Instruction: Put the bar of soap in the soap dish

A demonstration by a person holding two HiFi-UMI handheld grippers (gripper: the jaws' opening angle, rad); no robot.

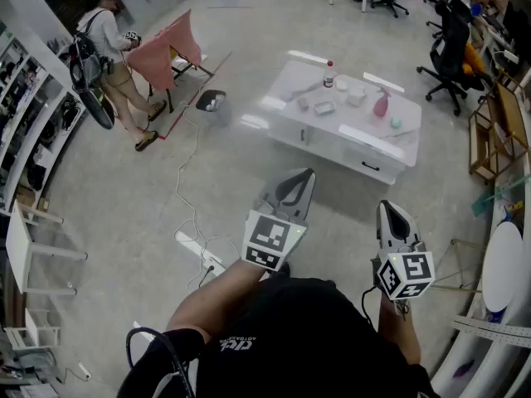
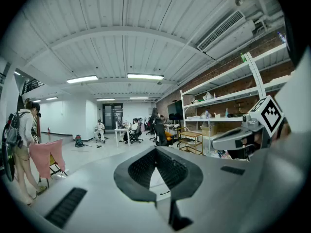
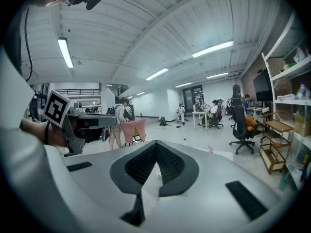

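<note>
Grey left gripper [image 1: 304, 175] pressed together, empty, right gripper [image 1: 388, 206] pressed together, empty, white table [image 1: 353, 121] well ahead

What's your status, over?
Left gripper, right gripper: jaws shut, empty. White table ahead, not reached; soap too small to tell. Cable on floor, left.

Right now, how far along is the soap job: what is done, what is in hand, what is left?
Done: nothing that shows. The table with its small items stands far off. In hand: nothing; the left gripper and right gripper are both shut and empty. Left: walk over, pick up the soap, set it in the dish. Which items those are is too small to tell.
</note>
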